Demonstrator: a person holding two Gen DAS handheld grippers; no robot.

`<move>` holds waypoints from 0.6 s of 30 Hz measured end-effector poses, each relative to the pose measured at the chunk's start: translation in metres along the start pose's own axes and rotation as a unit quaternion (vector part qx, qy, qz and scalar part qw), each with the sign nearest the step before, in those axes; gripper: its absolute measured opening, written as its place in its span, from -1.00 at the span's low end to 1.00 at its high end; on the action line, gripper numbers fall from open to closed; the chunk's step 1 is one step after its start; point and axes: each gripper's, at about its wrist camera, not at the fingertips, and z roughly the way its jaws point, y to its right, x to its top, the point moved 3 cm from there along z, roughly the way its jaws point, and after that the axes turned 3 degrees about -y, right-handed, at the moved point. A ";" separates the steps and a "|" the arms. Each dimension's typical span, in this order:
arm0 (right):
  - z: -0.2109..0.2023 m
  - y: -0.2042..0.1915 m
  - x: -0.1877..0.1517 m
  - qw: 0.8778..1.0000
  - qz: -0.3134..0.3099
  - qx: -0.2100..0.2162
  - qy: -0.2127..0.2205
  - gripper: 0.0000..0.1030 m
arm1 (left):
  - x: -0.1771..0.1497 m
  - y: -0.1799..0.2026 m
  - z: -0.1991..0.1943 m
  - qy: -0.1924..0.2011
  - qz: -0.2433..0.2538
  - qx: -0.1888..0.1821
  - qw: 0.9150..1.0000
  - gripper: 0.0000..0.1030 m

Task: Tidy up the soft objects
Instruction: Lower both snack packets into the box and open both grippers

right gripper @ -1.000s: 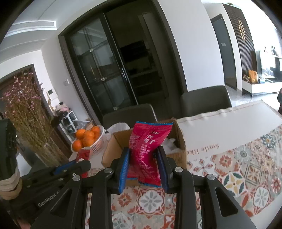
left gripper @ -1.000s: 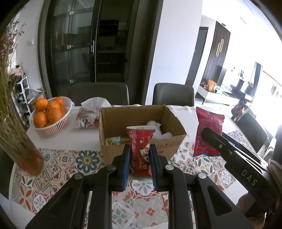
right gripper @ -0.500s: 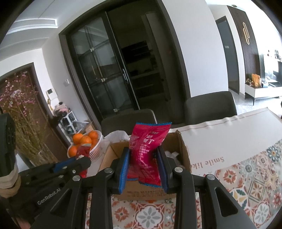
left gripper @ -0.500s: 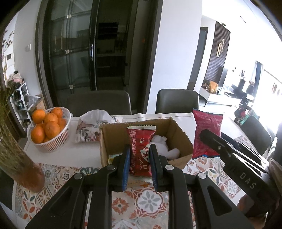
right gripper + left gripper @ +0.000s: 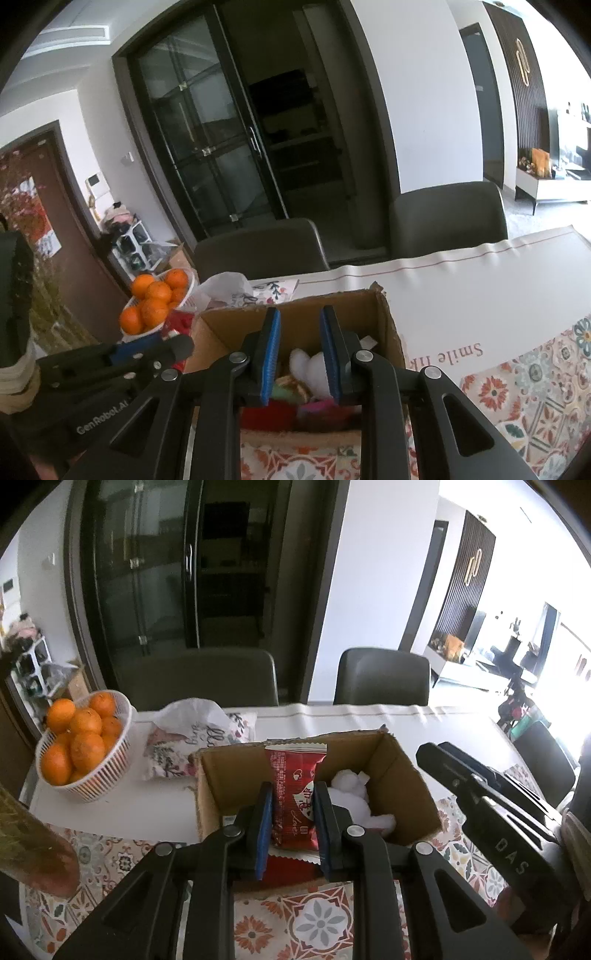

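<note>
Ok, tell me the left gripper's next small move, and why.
Probably let go fully. The left gripper is over the open cardboard box, and its jaws are opening with the red snack packet upright between them. Released here, the packet should drop in beside the white plush toy.

Left gripper (image 5: 293, 805) black, blue pads, silver screws; right gripper (image 5: 300, 332) alike, "DAS" lettering; "GenRobot.AI" marking

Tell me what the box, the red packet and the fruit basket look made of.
Box: brown corrugated cardboard, matte, with raw torn edges. Red packet: glossy printed plastic film, probably, with crimped serrated seal. Fruit basket: white ribbed plastic, it seems, slightly shiny.
</note>
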 end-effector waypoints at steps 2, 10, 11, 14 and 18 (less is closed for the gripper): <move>0.006 0.003 0.001 1.000 0.003 -0.004 -0.006 -0.51 | 0.002 -0.001 0.011 -0.015 -0.002 0.002 1.000 0.01; 0.007 0.003 0.000 1.000 0.001 -0.013 -0.015 -0.48 | 0.002 -0.004 0.018 -0.017 -0.007 0.026 0.999 0.13; 0.005 0.002 0.000 1.000 0.000 -0.014 -0.015 -0.48 | 0.002 -0.004 0.016 -0.015 -0.008 0.030 0.999 0.14; -0.001 0.001 -0.001 1.000 -0.003 -0.014 -0.013 -0.48 | -0.002 -0.005 0.008 -0.010 -0.011 0.038 0.999 0.16; -0.015 -0.005 -0.005 1.000 -0.004 -0.012 -0.009 -0.48 | -0.007 -0.007 -0.010 0.002 -0.017 0.051 0.999 0.19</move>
